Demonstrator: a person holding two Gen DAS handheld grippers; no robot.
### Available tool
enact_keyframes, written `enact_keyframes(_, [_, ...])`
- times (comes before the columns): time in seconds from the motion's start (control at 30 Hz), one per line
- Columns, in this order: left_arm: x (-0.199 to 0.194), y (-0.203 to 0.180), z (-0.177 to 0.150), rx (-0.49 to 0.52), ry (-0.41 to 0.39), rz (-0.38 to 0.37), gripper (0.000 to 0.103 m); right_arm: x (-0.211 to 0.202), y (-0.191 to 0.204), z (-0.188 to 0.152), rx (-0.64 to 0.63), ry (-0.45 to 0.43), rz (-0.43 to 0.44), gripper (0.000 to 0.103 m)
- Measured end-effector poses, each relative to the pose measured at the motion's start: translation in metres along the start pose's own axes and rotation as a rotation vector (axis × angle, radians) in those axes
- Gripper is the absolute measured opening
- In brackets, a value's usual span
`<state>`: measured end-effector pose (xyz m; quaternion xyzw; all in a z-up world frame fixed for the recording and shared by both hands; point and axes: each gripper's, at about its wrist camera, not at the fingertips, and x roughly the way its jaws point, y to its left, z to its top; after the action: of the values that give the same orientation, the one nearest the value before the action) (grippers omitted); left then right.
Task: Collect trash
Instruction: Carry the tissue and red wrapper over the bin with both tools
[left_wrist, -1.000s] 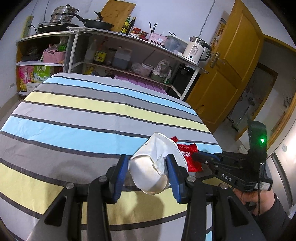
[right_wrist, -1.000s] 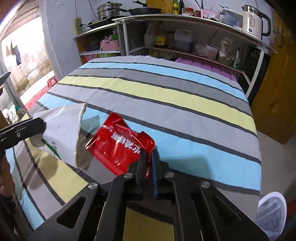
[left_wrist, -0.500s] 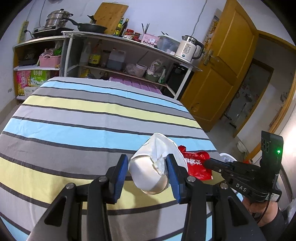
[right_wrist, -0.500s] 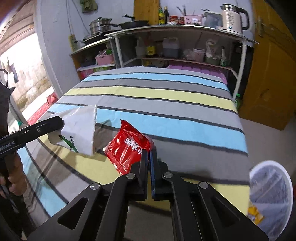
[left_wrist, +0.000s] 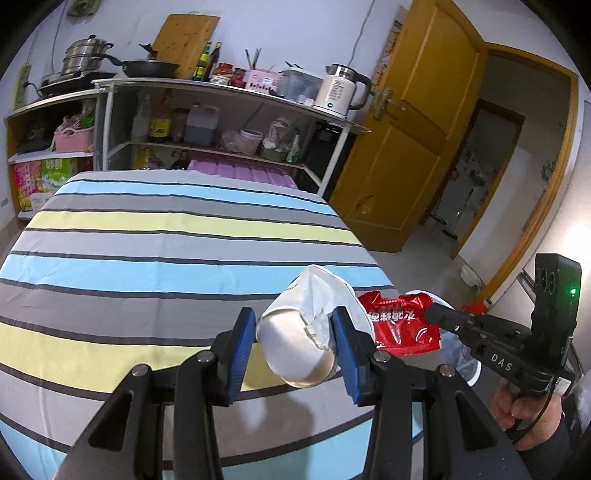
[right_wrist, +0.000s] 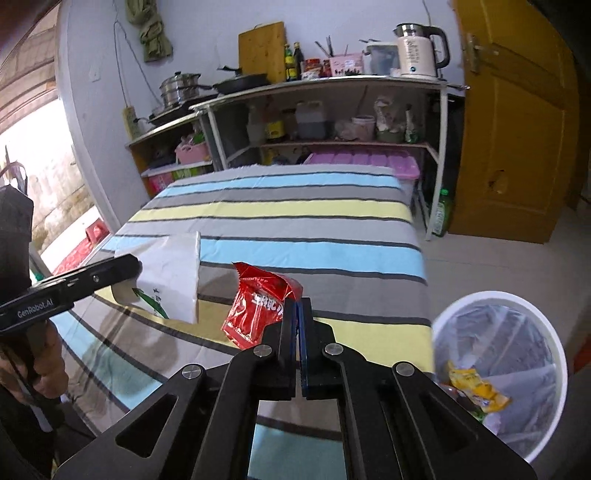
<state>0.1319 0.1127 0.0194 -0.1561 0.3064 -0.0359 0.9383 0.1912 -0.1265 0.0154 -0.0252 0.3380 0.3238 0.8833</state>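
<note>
A crushed white paper cup (left_wrist: 301, 338) sits clamped between the blue pads (left_wrist: 242, 341) of the left gripper (left_wrist: 295, 343), held in the air above the striped tablecloth (left_wrist: 147, 266); just beside it, a crumpled red snack wrapper (right_wrist: 258, 308) hangs pinched by one edge in the right gripper (right_wrist: 297, 325), whose jaws are pressed almost together on it; both pieces hover near the table's right-hand edge; below and to the right on the floor stands a white bin (right_wrist: 554, 354) lined with a clear bag, a yellow wrapper (right_wrist: 474, 386) lying inside; behind the table, a shelf unit (right_wrist: 369, 144) carries bottles, a kettle (right_wrist: 417, 51), pots and a pan; a yellow wooden door (right_wrist: 517, 122) stands to the right.
</note>
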Motion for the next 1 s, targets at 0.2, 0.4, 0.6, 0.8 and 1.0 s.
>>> enact_keyframes(0.2, [0.0, -0.023, 0.002, 0.032, 0.002, -0.02, 0.045, -0.024, -0.015, -0.003, 0.035, -0.038, -0.02, 0.001])
enact_keyframes(0.4, [0.006, -0.048, 0.005, 0.067, 0.005, -0.043, 0.045, -0.045, -0.037, -0.008, 0.071, -0.067, -0.047, 0.001])
enact_keyframes(0.6, [0.02, -0.076, 0.006, 0.103, 0.024, -0.071, 0.045, -0.064, -0.062, -0.015, 0.115, -0.087, -0.085, 0.001])
enact_keyframes(0.8, [0.035, -0.103, 0.005, 0.143, 0.043, -0.102, 0.045, -0.08, -0.086, -0.023, 0.155, -0.104, -0.121, 0.001])
enact_keyframes(1.0, [0.049, -0.13, 0.005, 0.183, 0.058, -0.136, 0.045, -0.093, -0.11, -0.035, 0.198, -0.113, -0.159, 0.001])
